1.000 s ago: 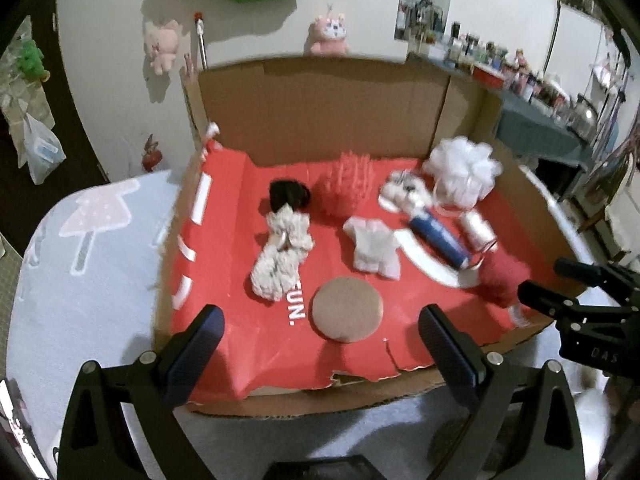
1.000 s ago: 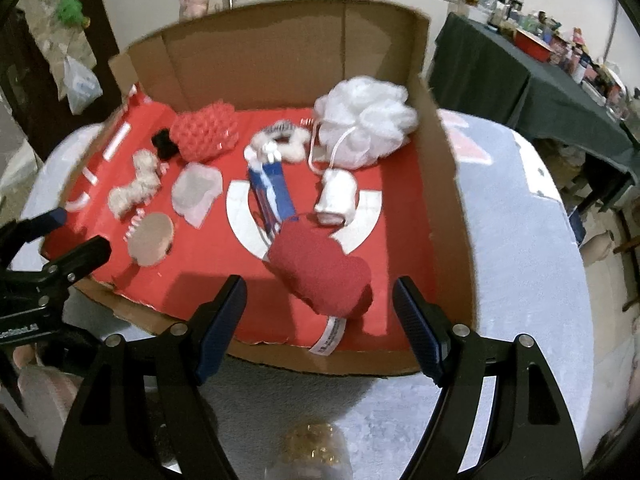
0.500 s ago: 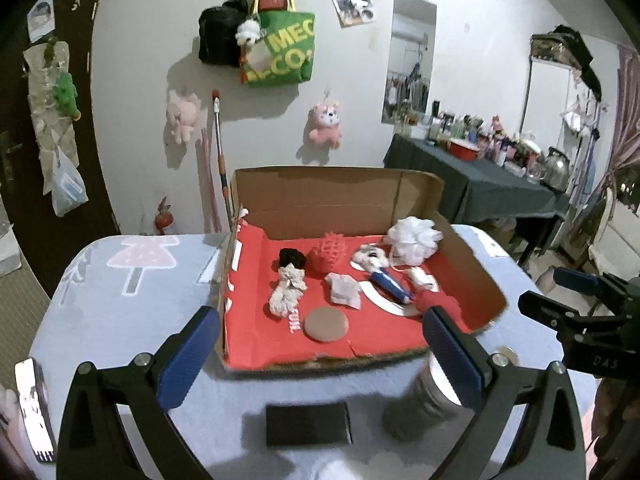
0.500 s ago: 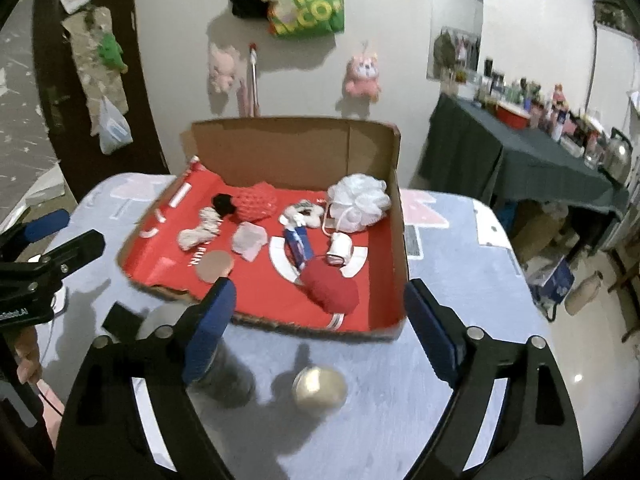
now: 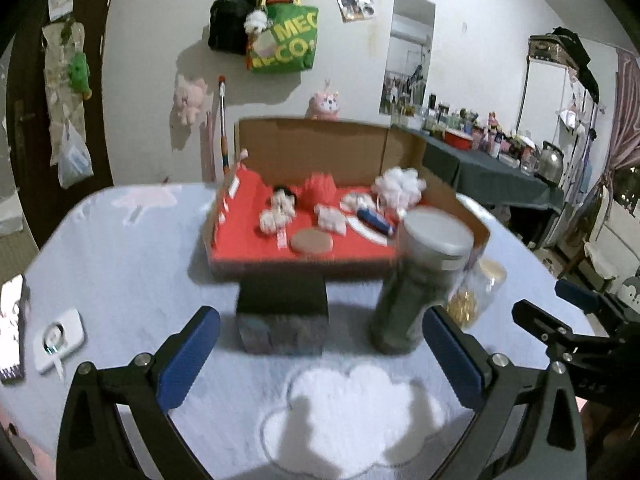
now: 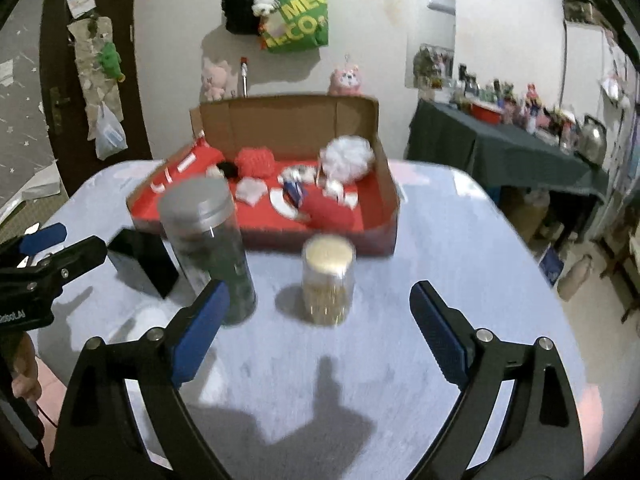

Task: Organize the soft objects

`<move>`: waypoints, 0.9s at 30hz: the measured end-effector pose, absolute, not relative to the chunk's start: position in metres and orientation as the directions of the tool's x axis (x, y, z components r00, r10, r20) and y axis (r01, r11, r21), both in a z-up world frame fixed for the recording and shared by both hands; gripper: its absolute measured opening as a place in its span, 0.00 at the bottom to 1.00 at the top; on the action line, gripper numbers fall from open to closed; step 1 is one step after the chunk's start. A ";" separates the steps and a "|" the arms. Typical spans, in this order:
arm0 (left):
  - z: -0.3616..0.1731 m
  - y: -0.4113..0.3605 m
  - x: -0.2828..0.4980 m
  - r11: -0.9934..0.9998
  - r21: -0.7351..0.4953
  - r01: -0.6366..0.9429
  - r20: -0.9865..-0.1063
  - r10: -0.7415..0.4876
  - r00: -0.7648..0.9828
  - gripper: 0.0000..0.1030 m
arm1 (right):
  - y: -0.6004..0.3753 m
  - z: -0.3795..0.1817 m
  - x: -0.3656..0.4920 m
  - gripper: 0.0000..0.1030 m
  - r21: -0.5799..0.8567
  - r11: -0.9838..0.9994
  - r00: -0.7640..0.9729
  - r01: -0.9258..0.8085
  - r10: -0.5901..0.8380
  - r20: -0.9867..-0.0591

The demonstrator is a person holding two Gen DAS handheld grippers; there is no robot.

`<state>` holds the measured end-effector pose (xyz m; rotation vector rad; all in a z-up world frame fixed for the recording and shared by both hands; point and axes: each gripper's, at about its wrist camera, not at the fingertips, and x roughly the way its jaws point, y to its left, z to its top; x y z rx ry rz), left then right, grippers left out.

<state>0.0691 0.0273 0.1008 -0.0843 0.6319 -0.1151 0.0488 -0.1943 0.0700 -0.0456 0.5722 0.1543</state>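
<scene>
An open cardboard box with a red floor stands mid-table; it also shows in the right wrist view. In it lie soft things: a white mesh pouf, a red spiky ball, a red plush, a cream knotted rope, a white cloth and a tan round pad. My left gripper is open and empty, well short of the box. My right gripper is open and empty, also back from the box.
On the pale tablecloth in front of the box stand a tall dark jar with a grey lid, a small jar of golden bits and a black box. A phone and a white device lie at left.
Both grippers have pulled back and up from the box, which now looks far and small. The jars and the black box have come into view. Both stay open and empty.
</scene>
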 end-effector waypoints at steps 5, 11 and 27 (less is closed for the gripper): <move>0.067 0.023 0.073 0.991 -0.112 0.066 -0.642 -0.123 0.756 1.00 | -0.194 0.036 0.055 0.90 -0.001 0.989 0.790 -0.151 0.120 -0.601; 0.034 0.018 0.081 0.995 -0.082 0.054 -0.699 -0.096 0.709 1.00 | -0.194 0.001 0.065 0.90 -0.007 0.991 0.747 -0.131 0.094 -0.658; 0.011 0.009 0.085 1.000 -0.019 0.019 -0.736 -0.027 0.676 1.00 | -0.197 -0.018 0.074 0.92 -0.011 0.994 0.725 -0.105 0.069 -0.685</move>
